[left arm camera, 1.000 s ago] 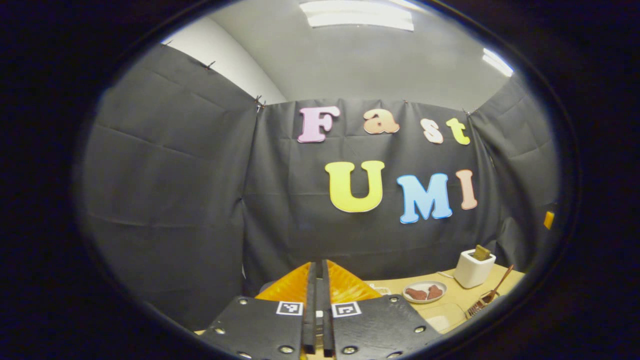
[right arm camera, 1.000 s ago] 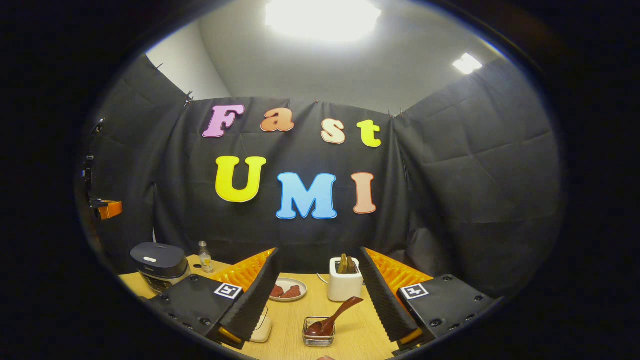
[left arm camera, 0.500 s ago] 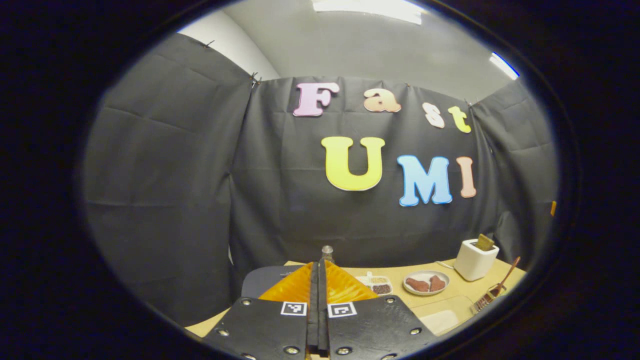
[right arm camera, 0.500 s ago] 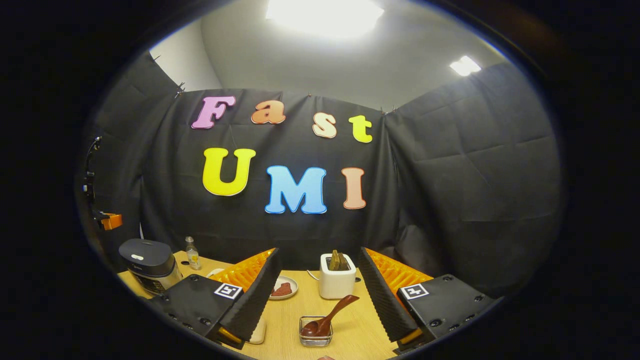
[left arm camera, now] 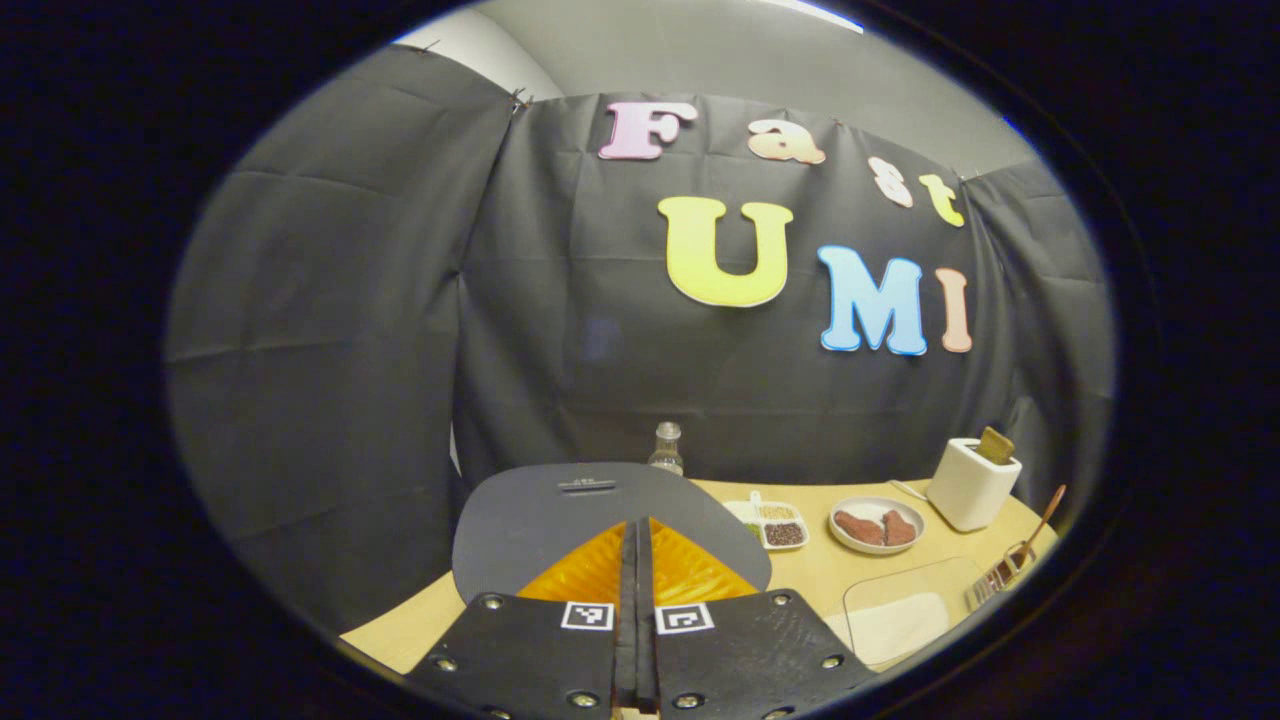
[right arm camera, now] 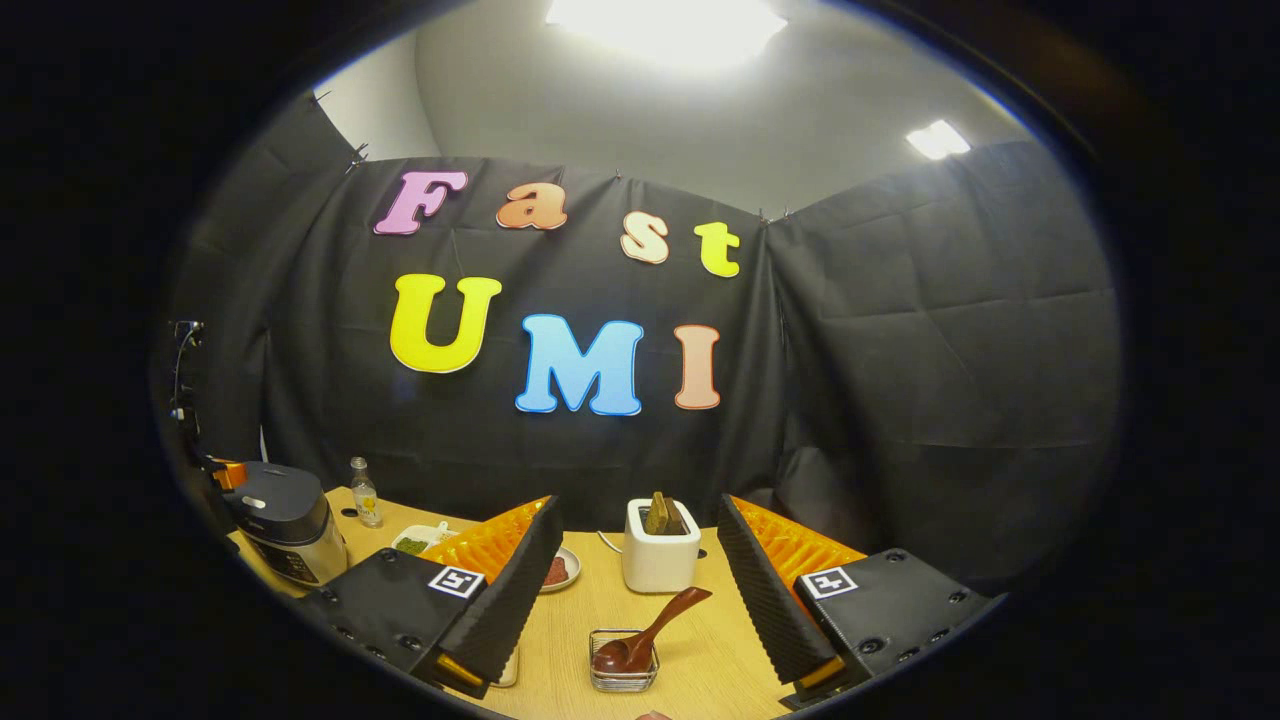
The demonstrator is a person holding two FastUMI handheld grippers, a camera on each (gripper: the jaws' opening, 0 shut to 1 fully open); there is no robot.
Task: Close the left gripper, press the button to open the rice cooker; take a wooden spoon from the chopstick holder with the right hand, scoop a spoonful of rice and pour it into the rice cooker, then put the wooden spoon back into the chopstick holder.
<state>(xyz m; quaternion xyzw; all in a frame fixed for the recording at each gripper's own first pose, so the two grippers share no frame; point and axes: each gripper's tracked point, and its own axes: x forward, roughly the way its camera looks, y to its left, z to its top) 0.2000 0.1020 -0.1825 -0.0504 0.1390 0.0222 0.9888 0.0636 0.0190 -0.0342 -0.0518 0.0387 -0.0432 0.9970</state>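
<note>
Rice cooker [left arm camera: 600,510] sitting lid down at far left of bench [right arm camera: 700,660], just ahead of left hand-held gripper [left arm camera: 637,560], fingers pressed together on nothing. Wooden spoon [right arm camera: 645,635] leaning in wire holder [right arm camera: 623,672], between right hand-held gripper's [right arm camera: 640,570] wide-spread fingers.

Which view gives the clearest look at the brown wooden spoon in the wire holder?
The right gripper view: the brown wooden spoon sits near centre, between the open fingers, bowl down in the wire chopstick holder, handle leaning right. In the left gripper view the spoon is small and distorted at the right edge.
</note>
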